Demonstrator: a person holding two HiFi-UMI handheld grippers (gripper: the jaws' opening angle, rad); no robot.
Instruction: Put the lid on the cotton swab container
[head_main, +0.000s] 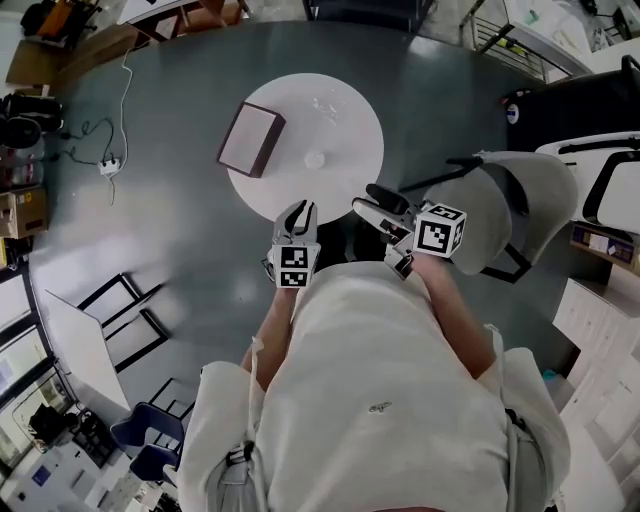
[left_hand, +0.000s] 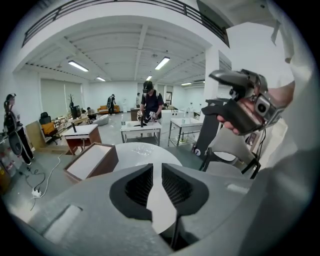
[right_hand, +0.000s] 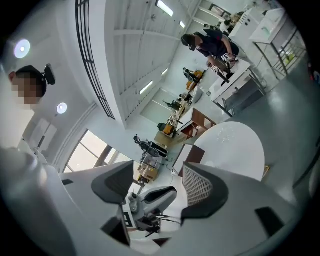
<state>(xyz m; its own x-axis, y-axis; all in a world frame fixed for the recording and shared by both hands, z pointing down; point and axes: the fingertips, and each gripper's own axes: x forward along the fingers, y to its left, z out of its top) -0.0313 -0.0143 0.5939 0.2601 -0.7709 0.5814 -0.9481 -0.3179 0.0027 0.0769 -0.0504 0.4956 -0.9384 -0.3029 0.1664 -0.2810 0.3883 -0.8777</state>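
Observation:
On the round white table (head_main: 350, 135) a small round pale thing (head_main: 316, 160) lies near the middle and a clear glinting thing (head_main: 325, 105) sits further back; both are too small to identify. My left gripper (head_main: 297, 212) hovers over the table's near edge. Its jaws stand almost together with a thin slit, and nothing is between them (left_hand: 155, 187). My right gripper (head_main: 372, 204) is off the near right edge, tilted towards the left one, open and empty (right_hand: 155, 185). It also shows in the left gripper view as the right gripper (left_hand: 212, 90), held in a hand.
A brown box (head_main: 250, 138) with a pale top lies on the table's left side. A grey chair (head_main: 500, 215) stands close at the right. A power strip (head_main: 110, 165) with a cable lies on the floor at the left. People stand at far tables (left_hand: 150, 102).

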